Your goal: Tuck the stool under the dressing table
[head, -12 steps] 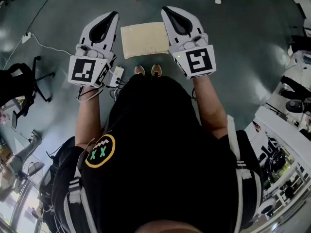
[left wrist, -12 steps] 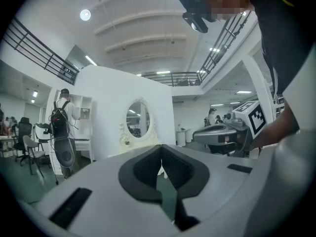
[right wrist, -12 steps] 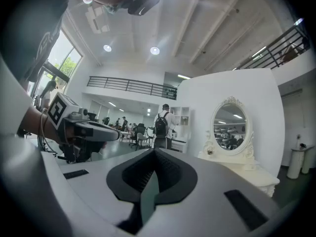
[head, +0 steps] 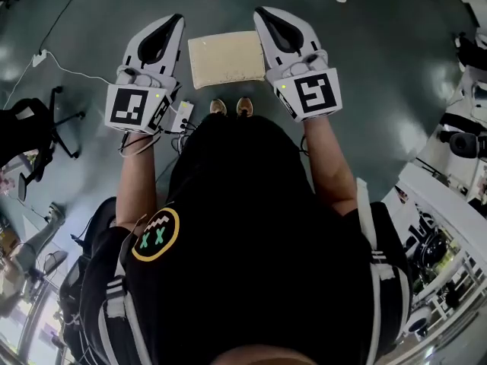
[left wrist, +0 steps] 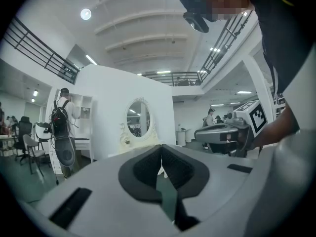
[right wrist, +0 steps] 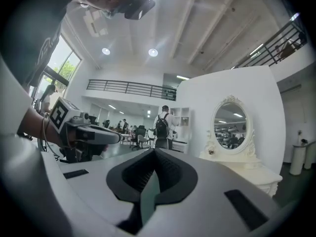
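Grey-green floor: cream rectangular cushioned stool (head: pixel 227 58) inched forward, tuck barely begun. Left gripper (head: pixel 177 23) and right gripper (head: pixel 262 14) flank it, jaws together.

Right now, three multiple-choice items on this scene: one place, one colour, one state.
1. In the head view, the stool shows
A. left of both grippers
B. between the left gripper and the right gripper
C. behind the person

2. The stool's top is
A. cream
B. red
C. black

3. The left gripper's tongs are
A. wide open
B. shut on the stool
C. shut, empty

Answers: 1 B, one gripper flanks it on each side; 2 A, its top is plainly pale cream; 3 C, its own view shows the tongs together with nothing between.
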Motion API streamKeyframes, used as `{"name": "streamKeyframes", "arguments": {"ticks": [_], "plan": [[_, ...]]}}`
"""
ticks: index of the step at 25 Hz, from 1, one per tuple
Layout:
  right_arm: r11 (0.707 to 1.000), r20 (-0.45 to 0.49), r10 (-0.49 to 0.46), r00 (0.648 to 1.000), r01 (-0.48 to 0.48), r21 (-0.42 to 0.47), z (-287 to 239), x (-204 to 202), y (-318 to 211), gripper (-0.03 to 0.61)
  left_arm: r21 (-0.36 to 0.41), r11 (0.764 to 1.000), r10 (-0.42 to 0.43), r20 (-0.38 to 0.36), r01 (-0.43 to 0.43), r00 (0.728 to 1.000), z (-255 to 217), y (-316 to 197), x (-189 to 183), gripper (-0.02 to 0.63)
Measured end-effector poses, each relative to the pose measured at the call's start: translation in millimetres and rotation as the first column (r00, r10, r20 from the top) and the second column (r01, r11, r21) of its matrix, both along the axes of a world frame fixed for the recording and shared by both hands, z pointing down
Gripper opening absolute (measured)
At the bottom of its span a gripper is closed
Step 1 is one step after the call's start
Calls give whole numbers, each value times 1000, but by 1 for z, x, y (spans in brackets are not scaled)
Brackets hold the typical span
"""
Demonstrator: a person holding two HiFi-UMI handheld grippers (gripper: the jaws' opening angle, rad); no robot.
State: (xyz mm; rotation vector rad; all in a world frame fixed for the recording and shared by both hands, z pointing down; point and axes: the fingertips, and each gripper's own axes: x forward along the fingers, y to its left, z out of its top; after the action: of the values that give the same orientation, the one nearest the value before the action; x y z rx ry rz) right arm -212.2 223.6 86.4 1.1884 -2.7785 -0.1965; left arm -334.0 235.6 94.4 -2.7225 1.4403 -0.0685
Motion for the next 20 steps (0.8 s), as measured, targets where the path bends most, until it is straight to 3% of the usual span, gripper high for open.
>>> {"name": "streamKeyframes", "arguments": {"ticks": [5, 7, 15, 18, 20], "plan": [[1000, -8, 6, 1000, -6, 8, 3, -1, 0, 21, 4, 1000, 14, -3, -14, 1000, 3, 1, 2, 23], [1000, -5, -7, 1000, 7, -3, 5, -2, 0, 99, 6, 1000, 30, -2, -30, 1000, 3, 3, 6, 55], [996, 0, -77, 997, 77, -55, 12, -9, 4, 455, -11, 997, 76, 20, -76, 997, 10, 7, 9, 394], [994, -3, -91, 996, 90, -67, 15, -10, 6, 580, -4, 995, 100, 59, -100, 993, 13, 12, 11, 451], [992, -8, -103, 995, 102, -69, 17, -11, 8, 598, -4, 994, 107, 77, -107, 991, 16, 14, 12, 472]]}}
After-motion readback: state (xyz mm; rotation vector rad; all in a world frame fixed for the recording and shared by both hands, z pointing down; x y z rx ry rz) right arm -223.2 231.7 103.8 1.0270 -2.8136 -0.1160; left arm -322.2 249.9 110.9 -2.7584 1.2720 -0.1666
